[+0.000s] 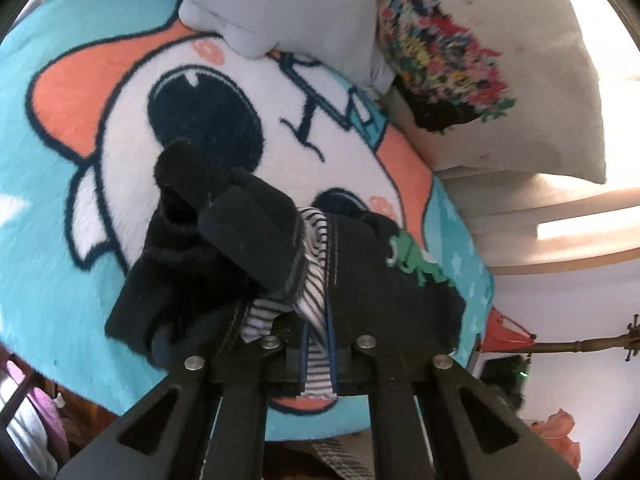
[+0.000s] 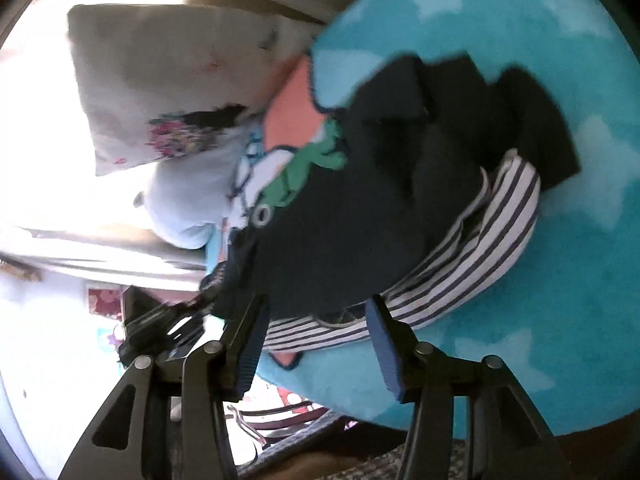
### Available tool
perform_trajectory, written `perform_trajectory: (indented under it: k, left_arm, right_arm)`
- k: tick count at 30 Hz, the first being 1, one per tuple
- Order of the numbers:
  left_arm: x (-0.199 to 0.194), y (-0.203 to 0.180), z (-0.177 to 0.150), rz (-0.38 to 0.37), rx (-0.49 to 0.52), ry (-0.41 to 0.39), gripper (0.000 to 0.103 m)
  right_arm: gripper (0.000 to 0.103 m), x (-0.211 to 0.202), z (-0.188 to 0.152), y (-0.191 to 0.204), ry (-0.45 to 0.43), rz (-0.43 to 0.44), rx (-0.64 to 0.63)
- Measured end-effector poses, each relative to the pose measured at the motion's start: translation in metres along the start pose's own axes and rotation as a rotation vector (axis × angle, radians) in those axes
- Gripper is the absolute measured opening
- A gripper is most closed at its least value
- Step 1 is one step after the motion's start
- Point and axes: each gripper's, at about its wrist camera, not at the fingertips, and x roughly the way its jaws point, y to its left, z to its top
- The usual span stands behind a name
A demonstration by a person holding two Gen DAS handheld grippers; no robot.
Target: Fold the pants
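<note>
Down on the blue blanket [image 1: 48, 208], dark pants [image 1: 360, 280] bunched up, legs hard to tell apart. Left gripper [image 1: 318, 360] fingers pinched on the striped waistband [image 1: 312, 308]. Right gripper [image 2: 316, 340] fingers apart around the stripes, blurry.

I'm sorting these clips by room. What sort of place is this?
Most likely a child's bedroom. The pants lie on a turquoise cartoon-print blanket with stars, a flower-print pillow and a pale blue pillow sit behind it, and the pants bear a green frog patch.
</note>
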Motion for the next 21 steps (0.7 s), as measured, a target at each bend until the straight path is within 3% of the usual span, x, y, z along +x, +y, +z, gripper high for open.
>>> perform_trajectory:
  k: [6, 8, 9, 17, 18, 21]
  left_arm:
    - [-0.027, -0.001, -0.014, 0.008, 0.024, -0.056, 0.006]
    - [-0.029, 0.006, -0.021, 0.01, 0.014, -0.059, 0.005]
    - [-0.028, 0.009, -0.024, 0.009, 0.007, -0.056, 0.004]
    - [-0.023, 0.033, -0.038, -0.038, -0.071, -0.049, 0.005]
    - [-0.023, 0.034, -0.035, -0.045, -0.072, -0.052, 0.011]
    - [-0.021, 0.03, -0.022, -0.044, -0.053, -0.088, 0.056]
  right_arm:
    - [0.052, 0.005, 0.01, -0.005, -0.068, -0.069, 0.058]
    - [0.016, 0.006, 0.012, -0.005, -0.077, -0.122, 0.061]
    - [0.01, 0.005, 0.014, -0.006, -0.078, -0.135, 0.062]
    - [0.005, -0.013, 0.006, 0.007, -0.094, -0.18, -0.052]
    - [0.005, -0.015, 0.005, 0.007, -0.095, -0.181, -0.058]
    - [0.005, -0.016, 0.005, 0.008, -0.097, -0.189, -0.066]
